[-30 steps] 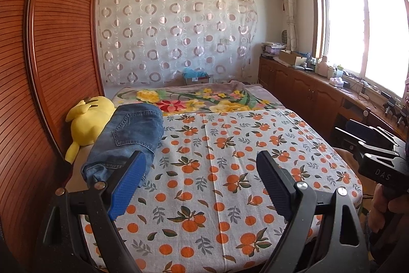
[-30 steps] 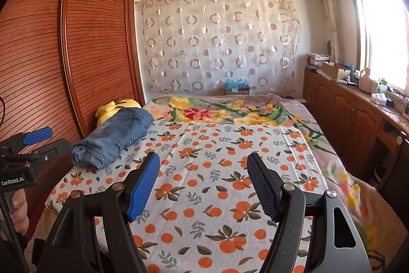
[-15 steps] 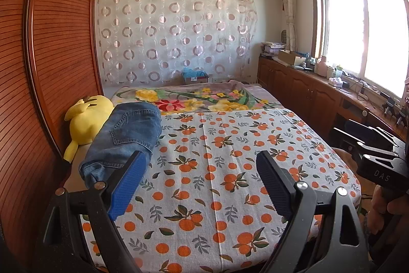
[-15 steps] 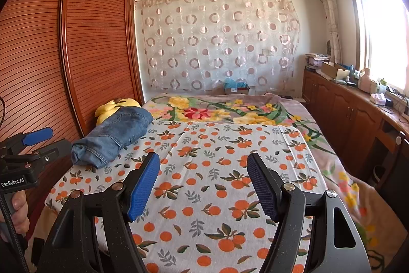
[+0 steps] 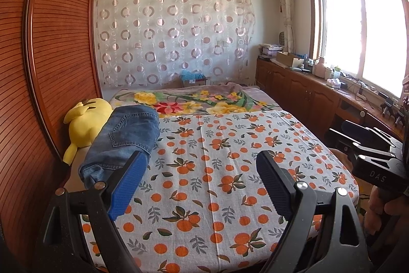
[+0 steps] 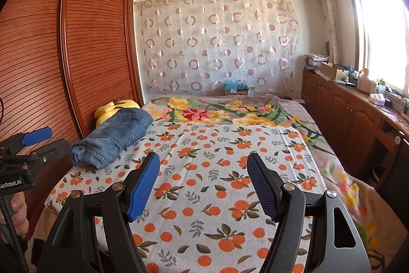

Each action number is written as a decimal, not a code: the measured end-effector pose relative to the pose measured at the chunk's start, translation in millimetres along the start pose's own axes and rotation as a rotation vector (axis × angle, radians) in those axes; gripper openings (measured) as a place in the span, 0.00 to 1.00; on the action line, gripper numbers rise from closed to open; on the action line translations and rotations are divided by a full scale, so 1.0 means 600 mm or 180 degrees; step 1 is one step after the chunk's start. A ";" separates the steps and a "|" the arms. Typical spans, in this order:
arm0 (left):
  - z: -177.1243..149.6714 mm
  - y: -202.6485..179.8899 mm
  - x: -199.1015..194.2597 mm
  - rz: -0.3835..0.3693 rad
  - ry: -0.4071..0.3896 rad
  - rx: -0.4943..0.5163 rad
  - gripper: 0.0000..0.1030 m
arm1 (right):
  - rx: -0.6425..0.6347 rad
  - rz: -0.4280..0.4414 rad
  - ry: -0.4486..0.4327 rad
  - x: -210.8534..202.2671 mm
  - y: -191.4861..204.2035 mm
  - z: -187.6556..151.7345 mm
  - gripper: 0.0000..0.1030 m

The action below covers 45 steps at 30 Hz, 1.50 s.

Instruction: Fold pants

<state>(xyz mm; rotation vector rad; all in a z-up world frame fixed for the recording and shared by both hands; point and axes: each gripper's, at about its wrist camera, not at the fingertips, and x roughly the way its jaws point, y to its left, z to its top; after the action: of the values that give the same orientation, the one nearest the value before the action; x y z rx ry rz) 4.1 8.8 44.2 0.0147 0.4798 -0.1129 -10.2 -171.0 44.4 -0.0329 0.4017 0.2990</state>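
Note:
A folded pair of blue jeans [image 5: 122, 137] lies at the left edge of the bed, on the orange-print sheet [image 5: 217, 157]; it also shows in the right wrist view [image 6: 115, 137]. My left gripper [image 5: 202, 170] is open and empty, held above the sheet near the bed's foot, its left finger just right of the jeans' near end. My right gripper [image 6: 203, 170] is open and empty above the sheet, right of the jeans and apart from them. Each gripper's body shows at the edge of the other's view.
A yellow plush toy [image 5: 87, 122] lies behind the jeans against the wooden wardrobe [image 5: 51, 68]. A floral blanket [image 5: 194, 101] covers the bed's far end. Wooden cabinets [image 5: 306, 94] with clutter run under the window on the right.
Both grippers have drawn back slightly from the bed; the jeans have not moved. Both stay open.

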 end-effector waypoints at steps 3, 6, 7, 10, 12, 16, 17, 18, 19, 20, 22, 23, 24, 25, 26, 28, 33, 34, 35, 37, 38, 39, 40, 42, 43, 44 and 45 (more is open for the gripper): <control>-0.001 -0.001 0.000 -0.0003 0.0001 -0.0005 0.86 | 0.0000 0.0001 -0.0001 0.000 0.000 0.000 0.70; 0.001 0.000 0.000 -0.0003 -0.0005 -0.0004 0.86 | 0.0003 -0.0002 0.0000 0.000 0.000 0.000 0.70; 0.002 0.001 0.000 -0.0002 -0.0001 -0.0005 0.86 | 0.0003 0.0000 0.0003 0.001 0.000 0.000 0.70; 0.001 0.001 0.000 -0.0003 -0.0002 -0.0004 0.86 | 0.0007 -0.0006 0.0006 0.001 0.000 0.001 0.70; 0.001 0.001 0.000 -0.0005 -0.0005 -0.0005 0.86 | 0.0012 -0.0009 0.0011 0.001 0.001 0.001 0.70; 0.001 0.001 0.000 -0.0004 -0.0004 -0.0004 0.86 | 0.0015 -0.0021 0.0012 -0.001 0.003 0.001 0.70; 0.001 0.001 0.000 -0.0003 -0.0004 -0.0006 0.86 | 0.0017 -0.0017 0.0012 -0.001 0.002 0.000 0.71; 0.001 0.001 0.000 -0.0004 -0.0006 -0.0006 0.86 | 0.0020 -0.0020 0.0012 -0.001 0.003 0.000 0.70; 0.001 0.000 0.000 -0.0006 -0.0005 -0.0006 0.86 | 0.0021 -0.0024 0.0012 -0.001 0.003 0.001 0.70; 0.001 -0.001 0.000 -0.0005 -0.0007 -0.0007 0.86 | 0.0023 -0.0026 0.0013 -0.002 0.004 0.000 0.70; 0.000 0.001 0.000 -0.0002 -0.0005 -0.0004 0.86 | 0.0026 -0.0025 0.0014 -0.002 0.003 0.001 0.71; 0.001 -0.001 0.000 -0.0002 -0.0005 -0.0004 0.86 | 0.0023 -0.0024 0.0013 -0.002 0.003 0.000 0.70; 0.000 0.001 0.000 -0.0005 -0.0006 -0.0006 0.86 | 0.0023 -0.0027 0.0011 -0.002 0.003 0.001 0.70; 0.000 0.001 0.000 -0.0003 -0.0006 -0.0005 0.86 | 0.0022 -0.0029 0.0008 -0.003 0.003 0.002 0.71; 0.000 0.001 0.000 -0.0002 -0.0007 -0.0004 0.86 | 0.0023 -0.0030 0.0009 -0.003 0.004 0.001 0.70; 0.000 0.001 0.000 -0.0005 -0.0007 -0.0007 0.86 | 0.0025 -0.0032 0.0009 -0.004 0.005 0.001 0.70; 0.000 -0.002 0.000 -0.0008 -0.0008 -0.0003 0.86 | 0.0026 -0.0036 0.0009 -0.001 0.006 0.001 0.70; -0.001 0.001 0.000 -0.0007 -0.0009 -0.0005 0.86 | 0.0027 -0.0033 0.0009 -0.001 0.006 0.001 0.70; -0.001 0.000 0.000 -0.0002 -0.0011 -0.0006 0.86 | 0.0027 -0.0036 0.0008 -0.002 0.006 0.001 0.70; -0.001 -0.001 0.000 -0.0005 -0.0009 -0.0007 0.86 | 0.0027 -0.0039 0.0006 -0.001 0.007 0.000 0.70; -0.001 0.000 0.000 -0.0007 -0.0010 -0.0009 0.86 | 0.0026 -0.0041 0.0005 -0.002 0.007 0.001 0.70; -0.001 -0.003 -0.001 -0.0009 -0.0010 -0.0010 0.86 | 0.0025 -0.0043 0.0007 -0.001 0.008 0.000 0.70; -0.001 -0.001 0.000 -0.0004 -0.0010 -0.0008 0.86 | 0.0026 -0.0043 0.0007 -0.001 0.008 0.001 0.71; -0.001 -0.003 0.000 -0.0002 -0.0012 -0.0005 0.86 | 0.0028 -0.0048 0.0006 -0.001 0.008 0.000 0.70; -0.002 0.000 0.000 -0.0004 -0.0011 -0.0009 0.86 | 0.0032 -0.0047 0.0007 -0.001 0.007 0.000 0.70; -0.002 -0.001 0.000 -0.0005 -0.0012 -0.0009 0.86 | 0.0035 -0.0048 0.0007 -0.001 0.008 0.000 0.71; -0.002 -0.003 -0.001 -0.0007 -0.0014 -0.0010 0.86 | 0.0035 -0.0051 0.0008 0.000 0.009 0.000 0.71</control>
<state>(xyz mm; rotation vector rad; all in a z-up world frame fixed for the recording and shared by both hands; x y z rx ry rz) 3.1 6.9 43.6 0.0109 0.4755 -0.1144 -11.8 -165.9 44.7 -0.0256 0.4055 0.2810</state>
